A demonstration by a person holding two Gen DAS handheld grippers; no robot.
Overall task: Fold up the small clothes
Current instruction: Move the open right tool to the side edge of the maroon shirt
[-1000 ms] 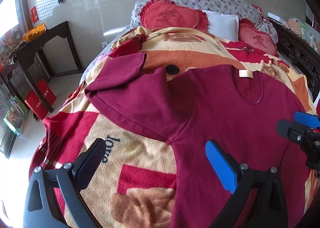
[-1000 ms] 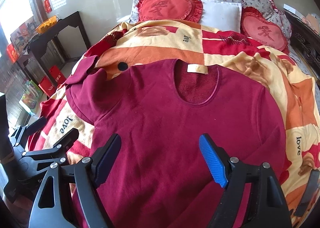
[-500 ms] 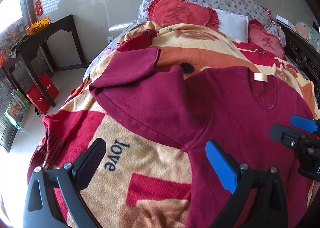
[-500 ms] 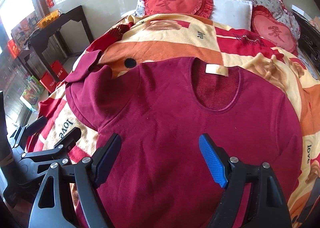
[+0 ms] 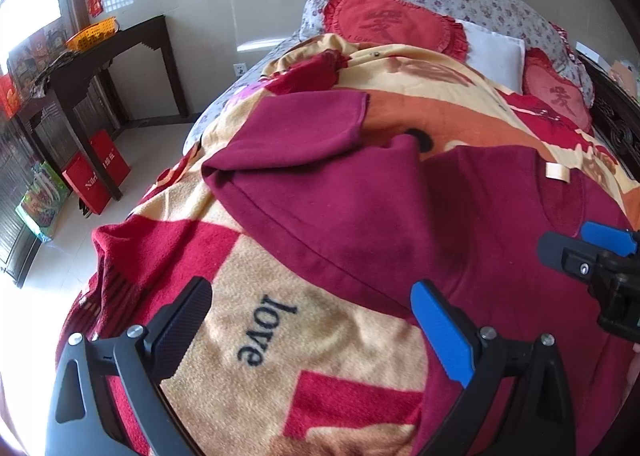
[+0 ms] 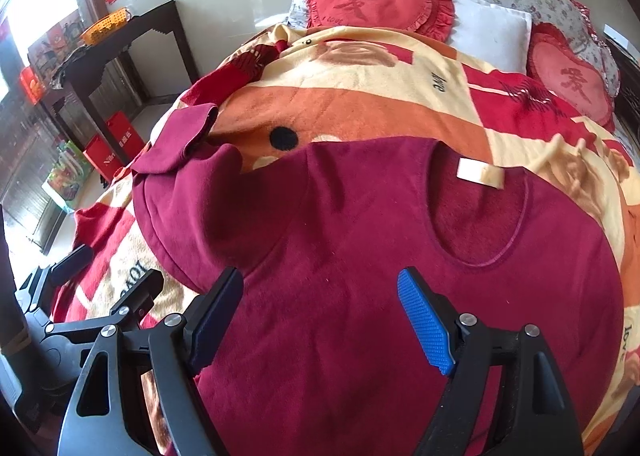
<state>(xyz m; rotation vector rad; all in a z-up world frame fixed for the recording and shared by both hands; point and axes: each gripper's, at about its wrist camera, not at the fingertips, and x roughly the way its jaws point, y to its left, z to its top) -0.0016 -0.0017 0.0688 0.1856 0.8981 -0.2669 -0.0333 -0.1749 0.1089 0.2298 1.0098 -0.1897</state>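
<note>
A dark red long-sleeved top lies flat on the patterned blanket, neckline and cream label toward the pillows. Its left sleeve is bent back on itself beside the body. My left gripper hangs open above the blanket's "love" lettering, just off the sleeve's lower seam, nothing between its fingers. My right gripper stands open over the chest of the top, also holding nothing. Each gripper shows at the edge of the other's view: the right gripper and the left gripper.
Two red heart cushions and a white pillow lie at the head of the bed. A dark wooden side table with an orange basket stands left, red boxes on the floor below it. Carved bed frame at right.
Both grippers have moved forward toward the head of the bed and dropped slightly, so the top and sleeve look closer. Both stayed open; the top has not moved.
</note>
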